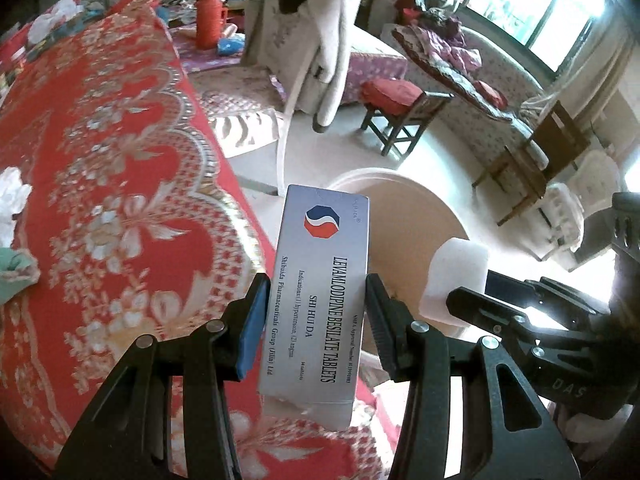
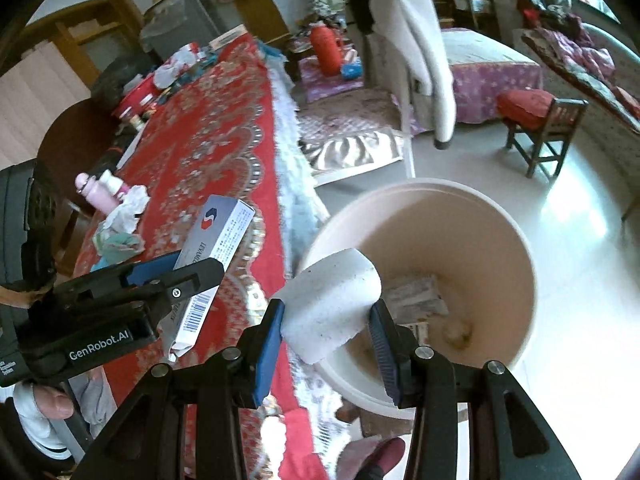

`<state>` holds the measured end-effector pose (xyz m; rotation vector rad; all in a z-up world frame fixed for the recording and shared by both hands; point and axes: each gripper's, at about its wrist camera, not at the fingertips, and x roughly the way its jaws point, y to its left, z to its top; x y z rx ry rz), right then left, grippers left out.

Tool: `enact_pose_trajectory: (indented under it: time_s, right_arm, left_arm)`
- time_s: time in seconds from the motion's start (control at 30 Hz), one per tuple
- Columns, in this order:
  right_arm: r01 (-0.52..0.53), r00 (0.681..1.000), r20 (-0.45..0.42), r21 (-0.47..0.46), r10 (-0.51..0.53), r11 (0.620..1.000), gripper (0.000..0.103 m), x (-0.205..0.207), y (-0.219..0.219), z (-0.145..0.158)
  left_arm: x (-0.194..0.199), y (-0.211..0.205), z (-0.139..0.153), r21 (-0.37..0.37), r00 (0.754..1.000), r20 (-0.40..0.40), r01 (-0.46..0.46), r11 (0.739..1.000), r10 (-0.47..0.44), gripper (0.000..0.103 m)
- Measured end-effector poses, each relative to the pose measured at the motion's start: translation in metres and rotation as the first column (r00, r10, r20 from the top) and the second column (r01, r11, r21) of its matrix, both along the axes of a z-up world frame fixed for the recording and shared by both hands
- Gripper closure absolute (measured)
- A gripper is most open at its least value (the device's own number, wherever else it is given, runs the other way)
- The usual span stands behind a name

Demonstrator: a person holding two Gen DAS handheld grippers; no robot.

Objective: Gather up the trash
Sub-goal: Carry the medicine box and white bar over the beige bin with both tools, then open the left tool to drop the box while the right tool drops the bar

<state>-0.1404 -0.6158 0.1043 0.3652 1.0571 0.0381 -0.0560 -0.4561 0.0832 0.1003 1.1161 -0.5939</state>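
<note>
My left gripper (image 1: 316,312) is shut on a silver tablet box (image 1: 320,280) printed with a red and blue logo, held over the edge of the red patterned tablecloth (image 1: 120,184). The same tablet box (image 2: 216,248) shows in the right wrist view, clamped by the left gripper (image 2: 176,276). My right gripper (image 2: 328,332) is shut on a white foam block (image 2: 332,304), right above the near rim of a cream bin (image 2: 516,240) on the floor. In the left wrist view the foam block (image 1: 456,276) and right gripper (image 1: 464,300) sit at the right, before the bin (image 1: 400,200). Paper scraps lie in the bin.
Crumpled tissues (image 2: 128,212), a green cloth (image 2: 120,244) and a pink bottle (image 2: 96,192) lie on the table, with clutter at its far end. A chair draped with a white garment (image 2: 416,40), a small stool with a red cushion (image 2: 536,120) and a red flask (image 2: 326,50) stand beyond.
</note>
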Motion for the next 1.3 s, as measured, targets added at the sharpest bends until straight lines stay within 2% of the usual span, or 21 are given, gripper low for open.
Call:
enact_pose_trajectory:
  time_s: [0.33,0.87,1.0,1.23,1.3]
  right_arm:
    - [0.047,0.998,-0.037,-0.001,-0.047,0.999,0.060,-0.004,-0.029,-0.013]
    - [0.062,0.997,-0.053,-0.005,-0.062,0.998,0.059,-0.001,-0.044,-0.020]
    - [0.073,0.996,-0.059,-0.011,-0.073,0.997,0.052,0.001,-0.047,-0.022]
    - [0.093,0.992,-0.086,-0.024,-0.095,0.995,0.048,0.003,-0.051,-0.028]
    - [0.101,0.991,-0.089,-0.023,-0.102,0.995,0.043,0.003,-0.051,-0.029]
  left_arm:
    - [0.004,-0.031,-0.015,0.019,1.000,-0.022,0.020,1.000,-0.019,0.057]
    - [0.012,-0.047,-0.029,0.016,0.998,-0.054,0.009,1.000,-0.008,0.057]
    - [0.014,-0.045,-0.029,-0.009,0.997,-0.081,0.003,1.000,-0.004,0.056]
    - [0.017,-0.042,-0.030,-0.067,0.992,-0.129,-0.001,0.998,-0.007,0.055]
    - [0.018,-0.041,-0.031,-0.075,0.991,-0.136,-0.003,0.997,-0.007,0.053]
